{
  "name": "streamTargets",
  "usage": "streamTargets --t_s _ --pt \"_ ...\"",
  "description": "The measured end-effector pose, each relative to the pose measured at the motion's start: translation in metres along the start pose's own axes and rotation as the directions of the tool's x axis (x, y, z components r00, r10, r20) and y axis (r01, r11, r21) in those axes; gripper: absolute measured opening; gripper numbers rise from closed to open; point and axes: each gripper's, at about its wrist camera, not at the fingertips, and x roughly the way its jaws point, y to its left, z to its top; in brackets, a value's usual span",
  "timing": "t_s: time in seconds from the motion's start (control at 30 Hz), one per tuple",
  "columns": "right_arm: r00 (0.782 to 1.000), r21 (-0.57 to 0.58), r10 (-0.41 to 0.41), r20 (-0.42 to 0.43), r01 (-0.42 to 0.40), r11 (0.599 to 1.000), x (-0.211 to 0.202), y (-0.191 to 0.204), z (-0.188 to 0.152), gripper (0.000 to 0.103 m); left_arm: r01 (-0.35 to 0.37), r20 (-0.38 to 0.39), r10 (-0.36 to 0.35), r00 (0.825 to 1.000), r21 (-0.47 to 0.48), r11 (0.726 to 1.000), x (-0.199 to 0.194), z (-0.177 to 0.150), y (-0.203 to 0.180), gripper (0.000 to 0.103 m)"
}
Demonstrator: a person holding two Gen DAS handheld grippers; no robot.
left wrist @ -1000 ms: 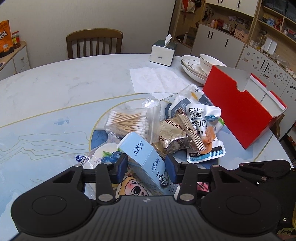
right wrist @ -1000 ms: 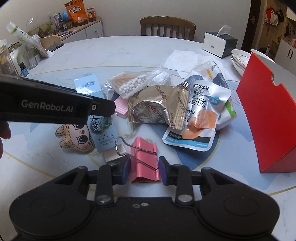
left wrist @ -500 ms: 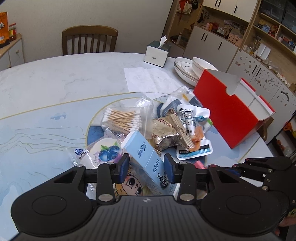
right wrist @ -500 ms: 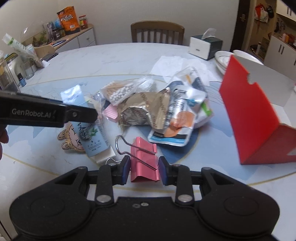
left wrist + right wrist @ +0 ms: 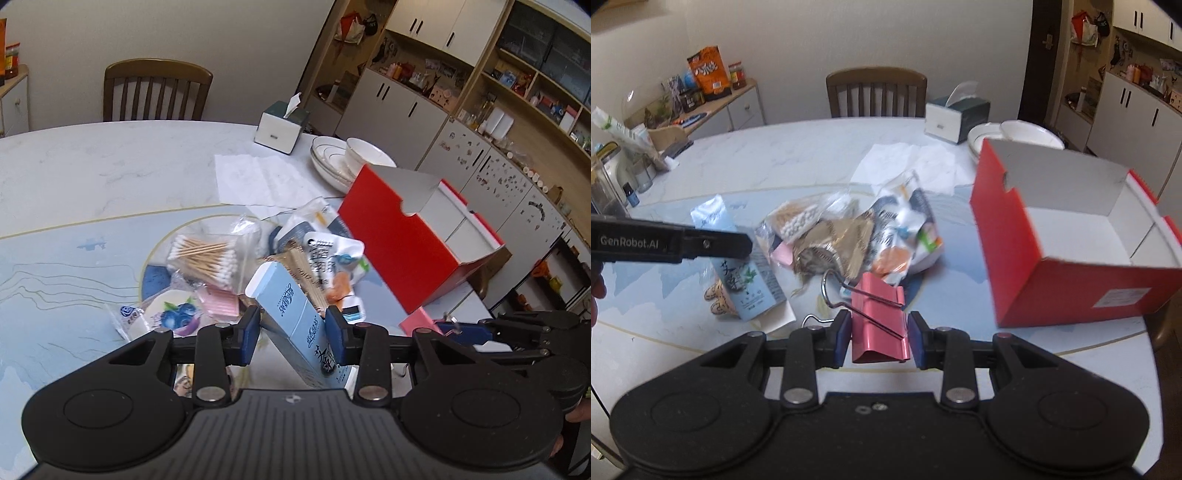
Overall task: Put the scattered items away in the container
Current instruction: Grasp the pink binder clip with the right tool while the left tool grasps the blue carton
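Both lifted: tube point(image 5: 295, 314) (clamped), clip point(image 5: 881, 325).

Pale blue tube point(image 5: 295, 314) carrying dark script and a white cap. Pink binder clip point(image 5: 880, 317) bearing silver wire handles. Container point(image 5: 1067, 280) showing red outside, white inside. Cotton swabs point(image 5: 203, 258) displaying tan sticks with white tips in a clear bag. White packet point(image 5: 173, 317) printing blueberries. Surface point(image 5: 92, 177) showing white marble, shading to pale blue with thin gold lines. Black grippers wearing blue pads point(image 5: 842, 332).
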Motion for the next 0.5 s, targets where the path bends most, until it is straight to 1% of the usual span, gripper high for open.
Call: streamTargets --t_s 0.2,0.33,0.5 --pt "0.999 0.004 0.004 0.036 -0.004 1.000 -0.022 -0.028 0.011 0.032 0.003 0.012 -0.004 1.000 0.018 1.000 -0.005 0.008 -0.024 0.037" --pt "0.998 0.014 0.000 0.056 -0.001 1.000 -0.035 -0.054 0.019 0.032 0.011 0.023 -0.012 1.000 0.046 0.999 -0.003 0.015 -0.049 0.037" --pt "0.997 -0.009 0.007 0.083 -0.006 1.000 -0.048 -0.086 0.028 0.032 0.009 0.041 -0.011 0.999 0.062 0.998 0.007 0.023 -0.079 0.037"
